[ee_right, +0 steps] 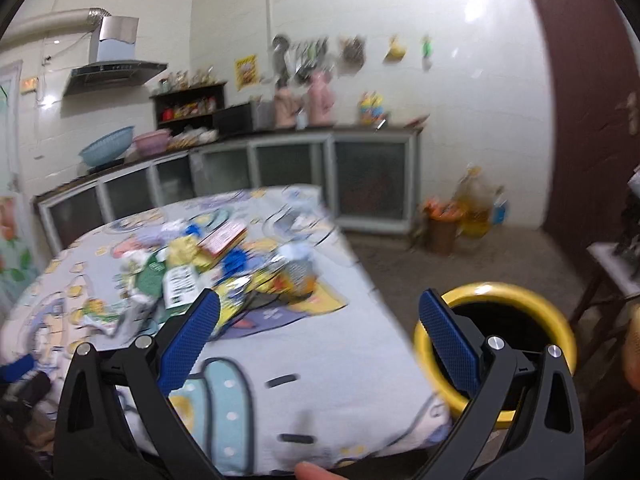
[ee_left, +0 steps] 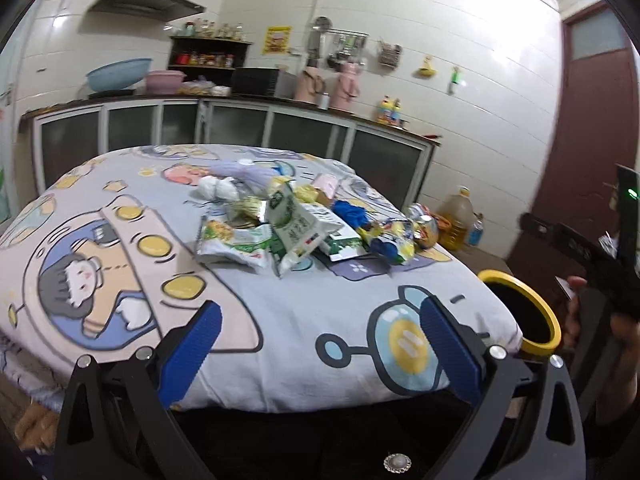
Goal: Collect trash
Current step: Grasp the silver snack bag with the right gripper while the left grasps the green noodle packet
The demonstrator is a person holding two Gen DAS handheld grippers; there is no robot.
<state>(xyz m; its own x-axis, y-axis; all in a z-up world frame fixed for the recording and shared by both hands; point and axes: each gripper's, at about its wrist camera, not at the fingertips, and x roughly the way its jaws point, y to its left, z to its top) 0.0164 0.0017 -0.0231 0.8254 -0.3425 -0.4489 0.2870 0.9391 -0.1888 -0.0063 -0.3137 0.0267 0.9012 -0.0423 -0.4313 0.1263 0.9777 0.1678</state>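
Covering the table from edge to edge, a cartoon-printed cloth (ee_left: 280, 360) with spaceships and a child's figure is the biggest thing in both views, and everything else is placed here against it. Behind the cloth runs a long counter with glass-fronted cabinets (ee_left: 240, 128), carrying a blue basin (ee_left: 119, 74), a pink basin (ee_left: 164, 80) and two pink flasks (ee_left: 344, 84); a range hood (ee_left: 140, 0) hangs on the tiled wall above. Right of the cloth stands a dark red door (ee_left: 592, 128). Just beside the cloth's near right corner, lower than the tabletop, sits a black bin with a yellow rim (ee_right: 556, 320); the right wrist view is blurred, but the ring is plain. On the floor beyond the cloth's far right side is a yellow oil jug (ee_left: 456, 216). Near the middle of the cloth lies the trash pile (ee_left: 304, 220): a green-and-white milk carton (ee_left: 296, 228), a crumpled green-and-white wrapper (ee_left: 228, 240) to its left, a blue-and-yellow packet (ee_left: 392, 240) to its right, white wads (ee_left: 218, 188) behind. The left gripper (ee_left: 320, 344) hangs over the cloth's near edge, short of the pile, its blue pads wide apart and empty. The right gripper (ee_right: 320, 340) is over the cloth's near right corner, one finger across the bin's rim, jaws likewise spread with nothing between them. A fingertip (ee_right: 312, 472) shows at the bottom edge.
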